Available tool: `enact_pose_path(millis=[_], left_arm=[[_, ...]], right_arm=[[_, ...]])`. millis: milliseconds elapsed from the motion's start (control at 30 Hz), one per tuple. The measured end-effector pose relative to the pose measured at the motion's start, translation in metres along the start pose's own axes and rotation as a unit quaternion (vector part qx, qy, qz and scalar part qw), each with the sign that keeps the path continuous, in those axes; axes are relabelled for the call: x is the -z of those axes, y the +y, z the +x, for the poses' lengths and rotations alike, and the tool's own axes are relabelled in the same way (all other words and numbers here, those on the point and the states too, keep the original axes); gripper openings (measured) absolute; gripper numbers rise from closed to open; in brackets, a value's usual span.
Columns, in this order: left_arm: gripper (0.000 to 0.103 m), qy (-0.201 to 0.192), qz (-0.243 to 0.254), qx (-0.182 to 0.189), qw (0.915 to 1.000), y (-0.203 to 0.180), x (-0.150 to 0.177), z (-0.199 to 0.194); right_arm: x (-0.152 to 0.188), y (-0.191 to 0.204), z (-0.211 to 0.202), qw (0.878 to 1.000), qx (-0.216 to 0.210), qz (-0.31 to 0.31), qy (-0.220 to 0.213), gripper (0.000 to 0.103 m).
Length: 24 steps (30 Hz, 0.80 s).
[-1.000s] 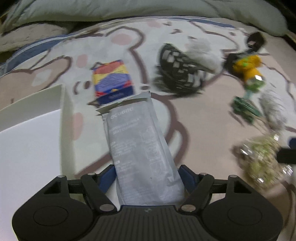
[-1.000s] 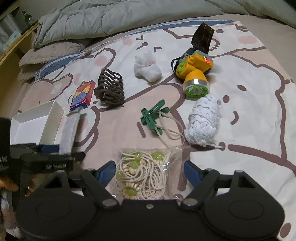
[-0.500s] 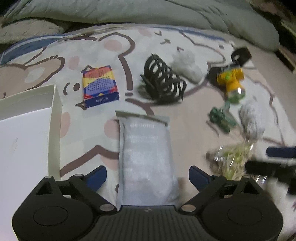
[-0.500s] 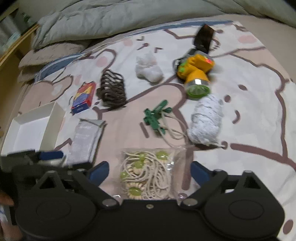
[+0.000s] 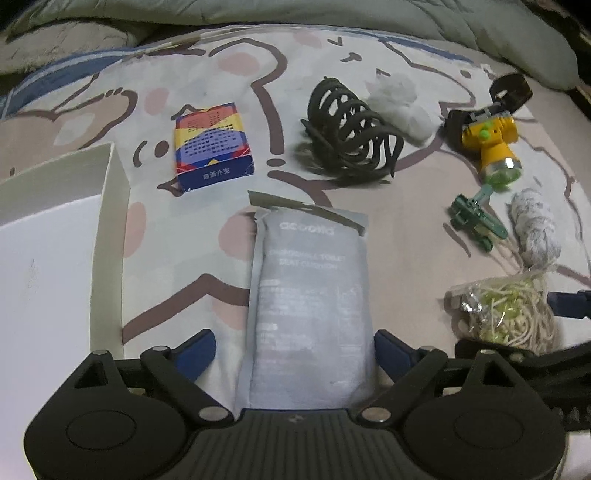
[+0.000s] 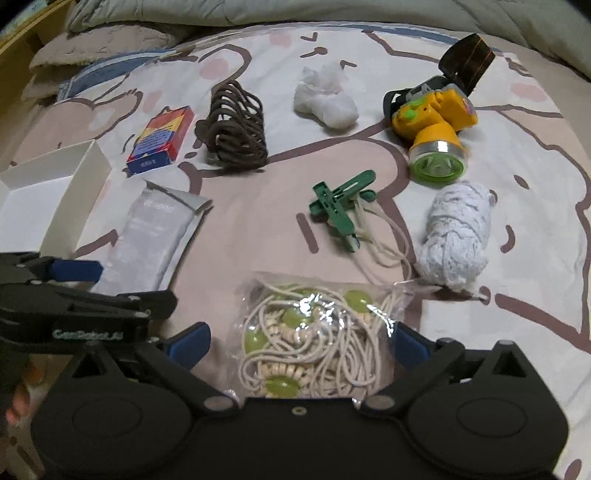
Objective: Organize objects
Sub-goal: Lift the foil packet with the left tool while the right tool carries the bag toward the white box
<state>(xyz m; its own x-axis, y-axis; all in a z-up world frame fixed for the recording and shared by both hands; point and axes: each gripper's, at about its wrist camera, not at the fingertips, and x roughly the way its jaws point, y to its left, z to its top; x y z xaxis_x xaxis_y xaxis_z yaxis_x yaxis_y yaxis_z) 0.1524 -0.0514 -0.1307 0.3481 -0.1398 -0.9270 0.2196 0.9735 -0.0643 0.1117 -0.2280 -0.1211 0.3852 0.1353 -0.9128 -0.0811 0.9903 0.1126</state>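
Observation:
A grey flat packet (image 5: 310, 295) lies on the bed sheet between the open blue fingers of my left gripper (image 5: 293, 349); the fingers stand apart from its sides. It also shows in the right wrist view (image 6: 147, 236). A clear bag of cord and green beads (image 6: 314, 336) lies between the open fingers of my right gripper (image 6: 299, 341). The white box (image 5: 48, 258) is left of the packet. The left gripper shows in the right wrist view (image 6: 74, 284).
On the sheet lie a card pack (image 5: 212, 146), a dark hair claw (image 5: 351, 129), white crumpled cloth (image 6: 325, 99), a yellow headlamp (image 6: 432, 122), green clips with cord (image 6: 341, 208) and a white yarn bundle (image 6: 458, 236). A grey duvet (image 5: 295, 14) lies behind.
My left gripper opened and let go of the grey packet, which now lies flat on the sheet. My right gripper stayed open around the bead bag.

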Motion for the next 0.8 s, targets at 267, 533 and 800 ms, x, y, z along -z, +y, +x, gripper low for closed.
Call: enact_pose_path(millis=[267, 533, 800], left_arm=[[0.068, 0.002, 0.007, -0.008, 0.9999, 0.003, 0.004, -0.007], [0.063, -0.025, -0.009, 0.001, 0.9996, 0.007, 0.004, -0.025], [0.063, -0.087, -0.037, 0.012, 0.9954, 0.015, -0.003, -0.06]], right_arm=[[0.001, -0.027, -0.004, 0.999, 0.007, 0.046, 0.0, 0.082], [0.004, -0.029, -0.025, 0.999, 0.001, 0.02, -0.031, 0.07], [-0.007, -0.031, -0.058, 0.994, -0.003, 0.04, -0.106, 0.07]])
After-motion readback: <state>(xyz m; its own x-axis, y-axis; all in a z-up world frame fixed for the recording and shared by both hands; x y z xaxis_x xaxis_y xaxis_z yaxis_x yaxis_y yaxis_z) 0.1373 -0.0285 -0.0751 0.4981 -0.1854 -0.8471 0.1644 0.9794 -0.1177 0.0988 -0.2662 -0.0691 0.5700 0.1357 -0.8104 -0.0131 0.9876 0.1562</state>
